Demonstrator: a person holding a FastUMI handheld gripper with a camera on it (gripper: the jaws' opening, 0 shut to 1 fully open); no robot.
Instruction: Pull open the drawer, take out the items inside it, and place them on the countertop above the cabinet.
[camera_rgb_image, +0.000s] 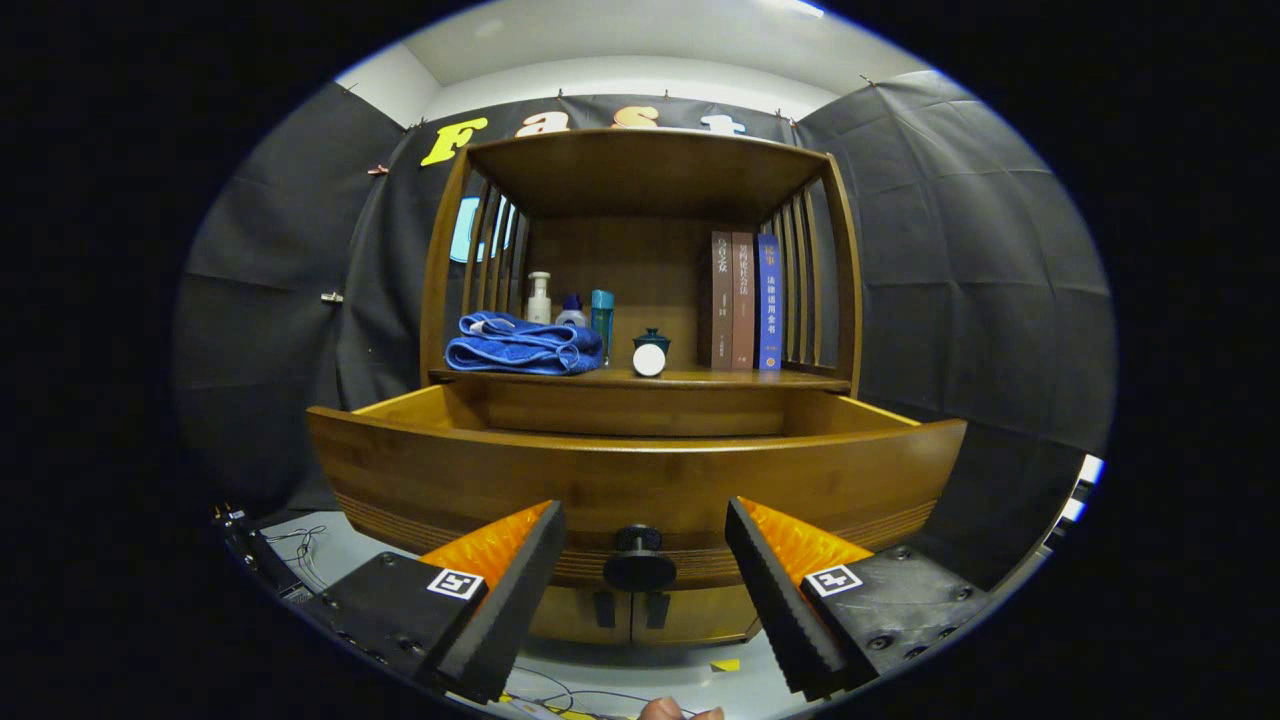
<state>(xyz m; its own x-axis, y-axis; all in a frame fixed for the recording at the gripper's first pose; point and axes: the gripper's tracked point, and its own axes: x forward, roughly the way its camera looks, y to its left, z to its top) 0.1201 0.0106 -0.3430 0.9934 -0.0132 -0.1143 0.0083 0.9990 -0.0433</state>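
While hand-held gripper (645, 575) gapes, curved wooden drawer (640, 480)

It was a staged recording booth dressed as a home corner. Black cloth (950, 250) was pinned up as walls around a wooden cabinet (640, 180) whose countertop carried a folded blue towel (525, 345), toiletry bottles (570, 305) and books (742, 300). Loose cables (300, 545) lay on the floor by the cabinet's left corner.

The tool (645, 560) stands spread, its fingers either side of the drawer (640, 480) knob (640, 560). Above the pulled-out drawer, towel (523, 345), bottles (570, 305), jar (650, 352) and books (742, 300) crowd the table (700, 379).
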